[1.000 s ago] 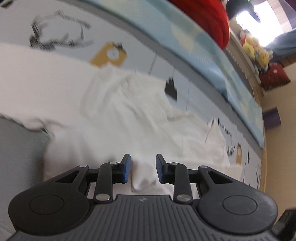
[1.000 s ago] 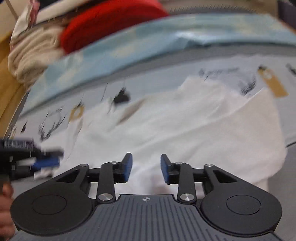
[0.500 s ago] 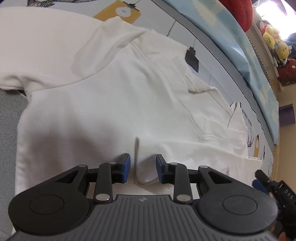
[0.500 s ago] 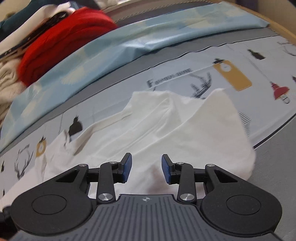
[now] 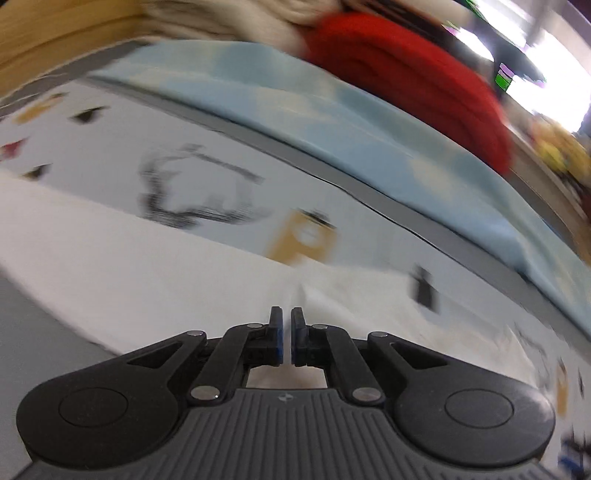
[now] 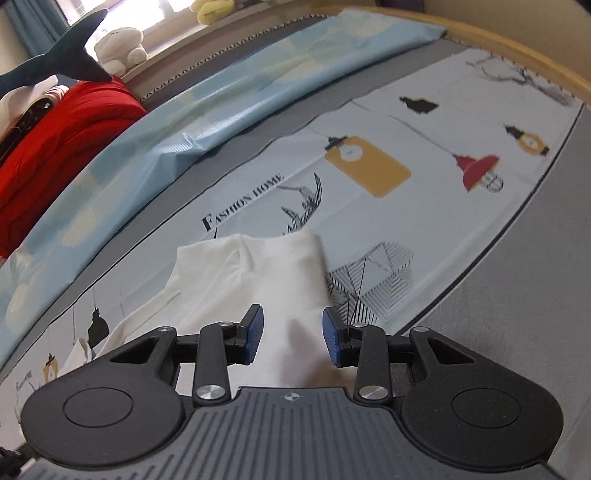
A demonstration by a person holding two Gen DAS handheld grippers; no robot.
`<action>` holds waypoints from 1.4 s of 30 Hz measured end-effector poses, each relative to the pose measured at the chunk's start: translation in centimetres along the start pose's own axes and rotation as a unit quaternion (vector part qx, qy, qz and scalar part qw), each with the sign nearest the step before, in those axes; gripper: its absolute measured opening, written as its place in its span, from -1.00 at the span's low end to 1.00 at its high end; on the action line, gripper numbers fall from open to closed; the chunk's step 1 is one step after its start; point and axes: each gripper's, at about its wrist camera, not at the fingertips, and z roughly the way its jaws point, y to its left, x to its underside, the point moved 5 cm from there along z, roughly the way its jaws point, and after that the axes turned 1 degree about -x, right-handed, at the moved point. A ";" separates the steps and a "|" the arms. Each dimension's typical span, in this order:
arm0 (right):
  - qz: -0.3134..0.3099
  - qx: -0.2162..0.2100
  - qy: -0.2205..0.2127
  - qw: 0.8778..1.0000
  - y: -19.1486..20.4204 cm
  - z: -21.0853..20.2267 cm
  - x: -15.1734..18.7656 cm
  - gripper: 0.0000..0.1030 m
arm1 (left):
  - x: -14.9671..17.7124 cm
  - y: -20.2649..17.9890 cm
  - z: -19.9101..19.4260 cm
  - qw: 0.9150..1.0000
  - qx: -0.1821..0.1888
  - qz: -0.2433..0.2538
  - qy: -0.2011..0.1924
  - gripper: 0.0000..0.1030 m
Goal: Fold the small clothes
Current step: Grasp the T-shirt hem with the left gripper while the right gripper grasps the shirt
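A small white garment (image 5: 155, 273) lies on a printed sheet (image 5: 110, 166) on the bed. In the blurred left wrist view my left gripper (image 5: 287, 325) is shut on a pinched ridge of the white cloth at its near edge. In the right wrist view the same white garment (image 6: 266, 273) lies with a sleeve end pointing away. My right gripper (image 6: 291, 328) is open, its blue-padded fingers (image 6: 255, 332) on either side of the cloth, low over it.
A light blue quilt (image 6: 229, 99) runs along the back of the bed. A red folded blanket (image 6: 62, 129) and plush toys (image 6: 118, 44) sit behind it. Grey mattress (image 6: 517, 280) shows to the right. A wooden bed edge (image 5: 55, 33) stands at the far left.
My left gripper has closed on the white cloth and swung its view up toward the quilt. My right gripper stays open and has shifted toward the garment's sleeve end.
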 end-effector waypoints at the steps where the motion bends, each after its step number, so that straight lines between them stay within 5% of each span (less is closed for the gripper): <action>1: 0.002 -0.001 0.004 1.000 0.0 0.1 0.2 -0.27 | -0.2 0.4 0.2 1.000 0.000 0.002 0.007 -0.71; 3: 0.007 -0.006 0.015 1.000 0.1 0.5 0.5 -0.27 | -0.1 0.6 0.6 1.000 0.006 -0.003 0.022 -0.49; 10: 0.086 -0.002 0.062 0.994 -1.3 2.2 1.9 -0.27 | 2.6 1.4 2.8 0.988 0.041 -0.082 0.122 -0.49; 20: 0.260 -0.013 0.068 0.963 -5.2 3.3 3.0 -0.27 | 5.4 1.4 4.1 0.973 0.059 -0.128 0.183 -0.46; 26: 0.272 0.000 0.042 0.961 -5.6 1.7 2.5 -0.28 | 5.4 3.1 3.9 0.971 0.025 -0.165 0.174 -0.46; 28: 0.268 0.006 0.039 0.963 -5.7 2.0 2.6 -0.40 | 5.3 3.2 3.7 0.972 0.016 -0.167 0.167 -0.46; 30: 0.272 0.002 0.051 0.961 -5.9 3.0 2.9 -0.75 | 5.4 3.2 3.7 0.972 0.009 -0.167 0.165 -0.47; 37: 0.256 -0.017 0.057 0.965 -5.7 4.7 2.8 -0.76 | 5.4 3.2 3.9 0.972 0.006 -0.163 0.167 -0.47; 38: 0.251 -0.016 0.055 0.966 -5.6 4.6 2.6 -0.76 | 5.4 3.2 4.0 0.973 0.006 -0.162 0.167 -0.51; 40: 0.242 -0.016 0.051 0.969 -5.3 4.5 2.5 -0.87 | 5.3 3.1 3.9 0.975 0.007 -0.153 0.161 -1.00; 42: 0.238 -0.011 0.031 0.971 -5.1 3.4 2.3 -1.00 | 5.0 3.1 3.4 0.979 0.004 -0.147 0.142 -1.00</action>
